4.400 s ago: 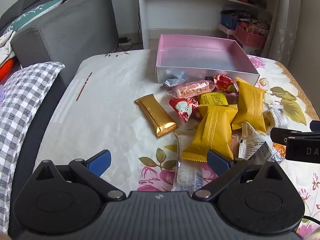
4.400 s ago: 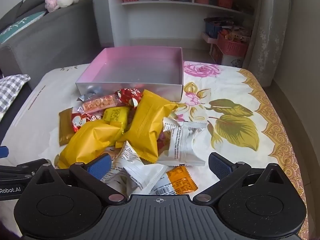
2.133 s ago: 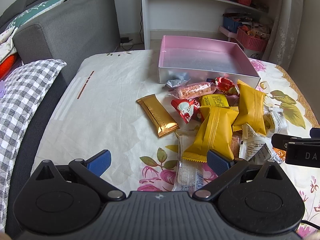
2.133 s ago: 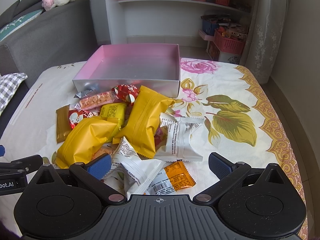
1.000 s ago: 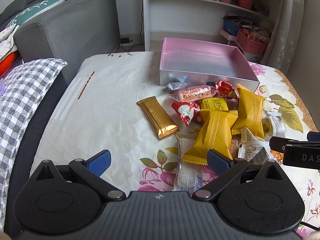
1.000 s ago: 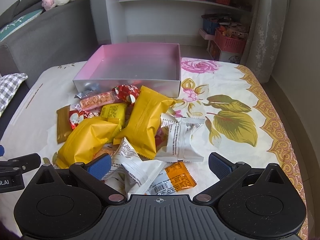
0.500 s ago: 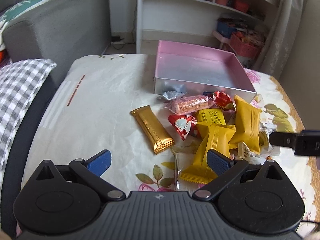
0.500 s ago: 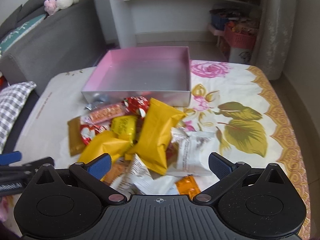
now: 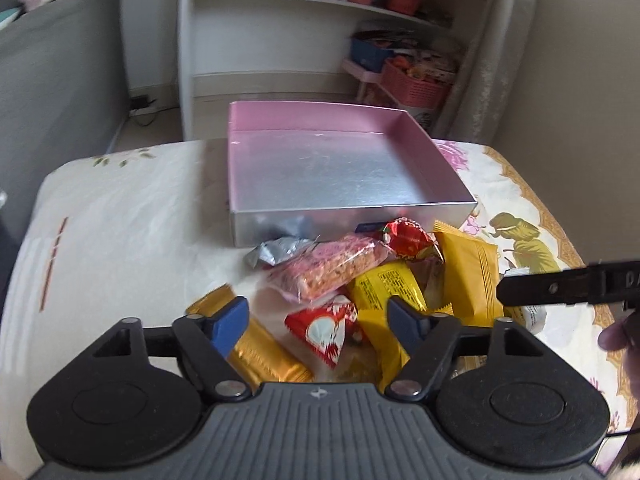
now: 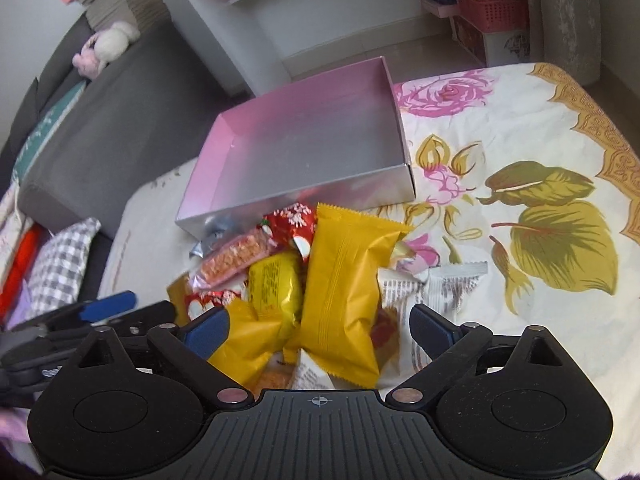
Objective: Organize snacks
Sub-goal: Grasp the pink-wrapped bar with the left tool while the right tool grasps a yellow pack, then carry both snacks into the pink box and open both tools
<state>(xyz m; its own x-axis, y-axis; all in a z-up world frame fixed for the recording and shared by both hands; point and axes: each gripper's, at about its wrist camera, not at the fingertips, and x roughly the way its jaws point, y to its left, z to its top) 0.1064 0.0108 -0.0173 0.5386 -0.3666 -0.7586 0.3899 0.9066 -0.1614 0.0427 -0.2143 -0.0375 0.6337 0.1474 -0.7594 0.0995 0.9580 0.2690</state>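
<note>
Snack pile heaped on the floral cloth near its middle, touching the near wall of the pink box; box stands empty toward the far edge of the cloth.

Left gripper: jaws half spread and closing; red-and-white packet lies between the blue pads, gold bar just under the left pad; pads do not yet press on anything.

Right gripper: jaws wide, beginning to close; tall yellow pouch between them, a second yellow pouch at the left pad; no contact seen.

Step in hand, as judged: each gripper settling on one packet to lift into the box.

To do it well:
- left: centre on the red-and-white packet alone; keep the left pad clear of the gold bar, or both come up together;
- right: pinch the tall pouch across its width, low on the body; foil is slick and puffy, so close fully before lifting;
- the two grippers sit close side by side; lift one at a time to avoid a clash;
- carry over the near wall, not against it; the box looks light and may slide.
</note>
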